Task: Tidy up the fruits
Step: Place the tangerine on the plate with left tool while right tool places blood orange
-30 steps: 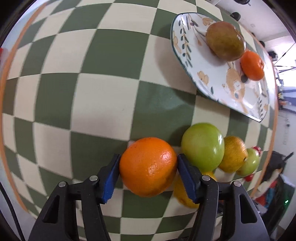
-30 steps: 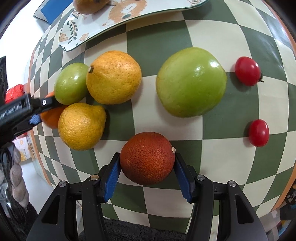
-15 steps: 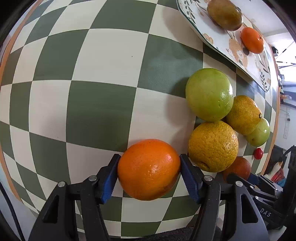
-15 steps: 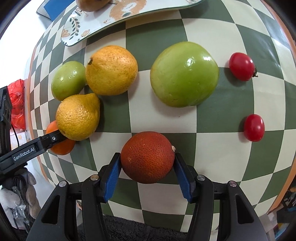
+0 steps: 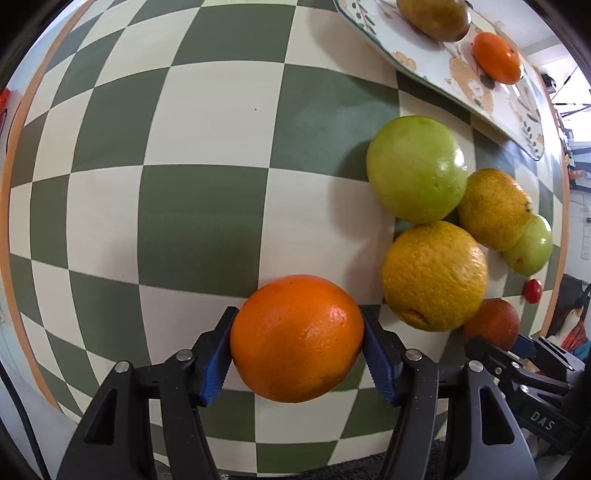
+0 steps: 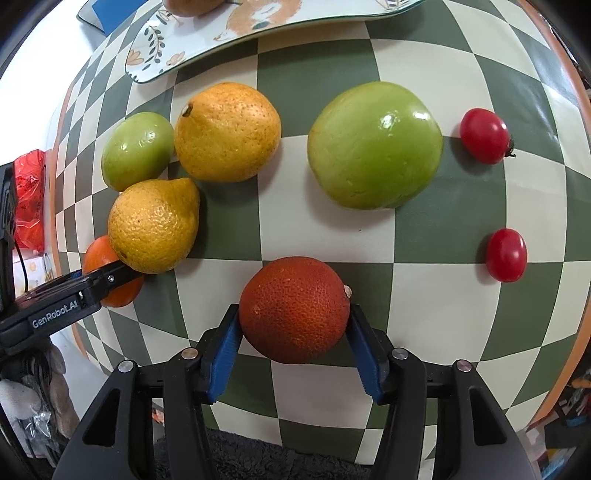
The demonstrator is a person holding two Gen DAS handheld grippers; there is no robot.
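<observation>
green and cream checks cover the tablecloth [image 5: 207, 206], and both grippers sit at its near edge, each clenched on a fruit. the left gripper [image 5: 297, 356] has its blue pads [image 5: 218, 360] pressed against the sides of a bright orange [image 5: 297, 338]. the right gripper [image 6: 293, 334] is clamped the same way on a dark red-orange fruit [image 6: 293, 308], whose stem nub points right.

between them lies a cluster: a yellow lemon-shaped citrus [image 6: 153, 225] touches a rounder yellow-orange citrus [image 6: 225, 131], and a small green fruit [image 6: 136, 149] sits just beside both. a large green fruit [image 6: 375, 146] lies apart to the right of the cluster in the right wrist view. two cherry tomatoes [image 6: 484, 134] lie further right, well apart from each other.

at the far edge a patterned plate [image 5: 465, 81] holds a brownish-green fruit [image 5: 436, 18] and a small tangerine [image 5: 496, 57], near each other. whether those two touch cannot be told.
</observation>
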